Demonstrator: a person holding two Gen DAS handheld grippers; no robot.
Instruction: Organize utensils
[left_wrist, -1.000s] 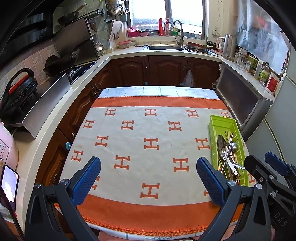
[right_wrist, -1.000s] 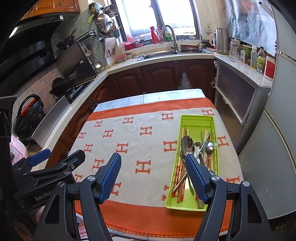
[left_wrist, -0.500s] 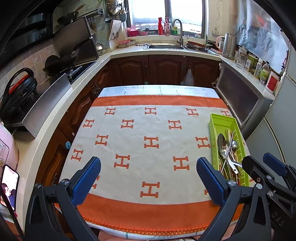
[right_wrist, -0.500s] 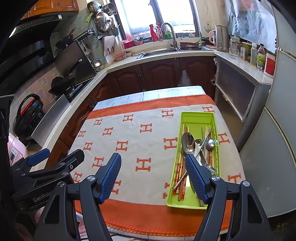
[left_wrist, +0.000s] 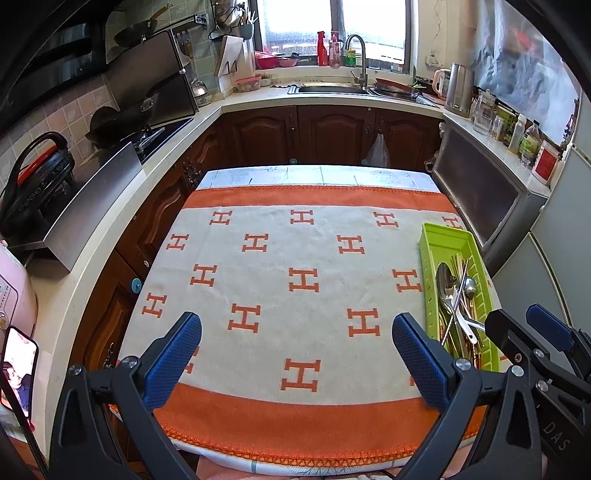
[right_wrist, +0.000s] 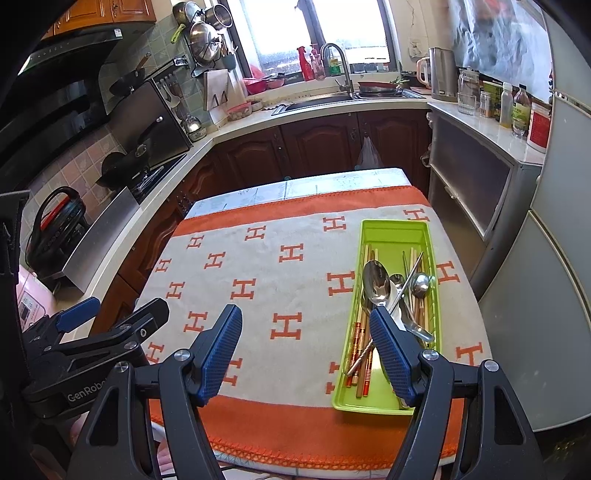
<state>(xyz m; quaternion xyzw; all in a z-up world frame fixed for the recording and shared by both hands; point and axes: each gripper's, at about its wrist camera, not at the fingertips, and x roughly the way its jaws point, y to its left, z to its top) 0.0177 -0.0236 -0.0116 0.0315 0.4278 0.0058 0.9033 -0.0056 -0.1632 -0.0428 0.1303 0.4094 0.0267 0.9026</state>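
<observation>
Lettering "GenRob" marks the left gripper (right_wrist: 125, 325), "DAS" the right gripper (right_wrist: 306, 350); both fingers spread wide, empty. Green tray (right_wrist: 391, 230) of spoons (right_wrist: 376, 282) and chopsticks (right_wrist: 364, 347) lies at two o'clock on the H-patterned cloth (right_wrist: 295, 280).

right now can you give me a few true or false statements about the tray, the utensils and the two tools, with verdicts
1. The green tray lies on the orange and white cloth. True.
2. The spoons and chopsticks are scattered over the cloth. False: they lie mixed together inside the tray.
3. The right tool is open and holds nothing. True.
4. The left tool grips a spoon. False: it is open and empty, above bare cloth.
5. The tray sits near the cloth's left edge. False: it sits near the right edge.
</observation>
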